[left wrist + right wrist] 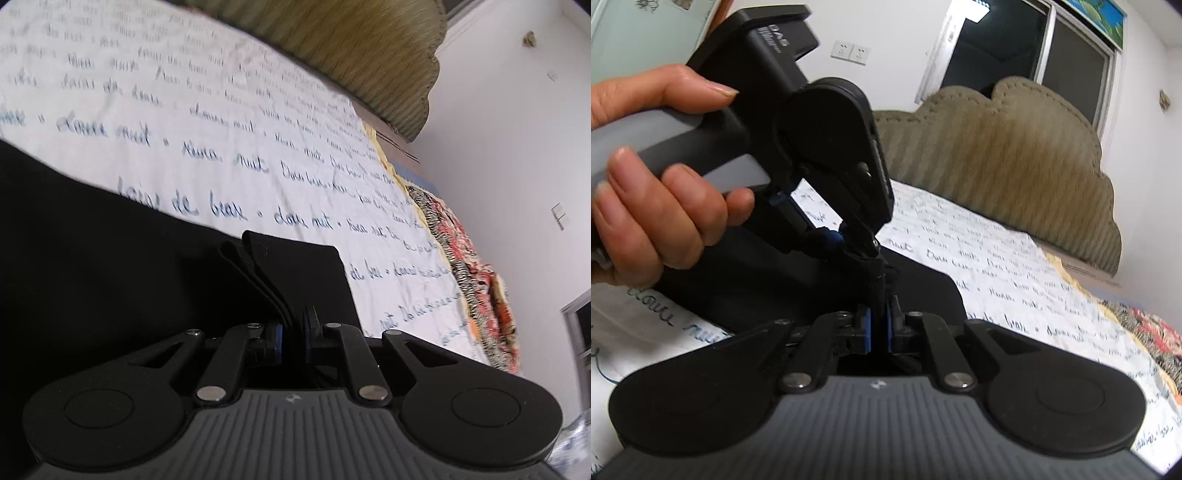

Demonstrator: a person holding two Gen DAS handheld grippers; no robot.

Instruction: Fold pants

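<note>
Both grippers, left (pixel 291 326) and right (pixel 877 325), pinch the black pants (pixel 92 236) hem, close together above a script-printed sheet (pixel 229 122); headboard (pixel 1008 147), window (pixel 993 48), white wall (pixel 517 147) beyond.

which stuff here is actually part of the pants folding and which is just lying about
In the job:
- black pants
- left gripper, shut on the pants
- right gripper, shut on the pants

Just there:
- white sheet with writing
- olive headboard
- patterned cloth at the bed edge
</note>
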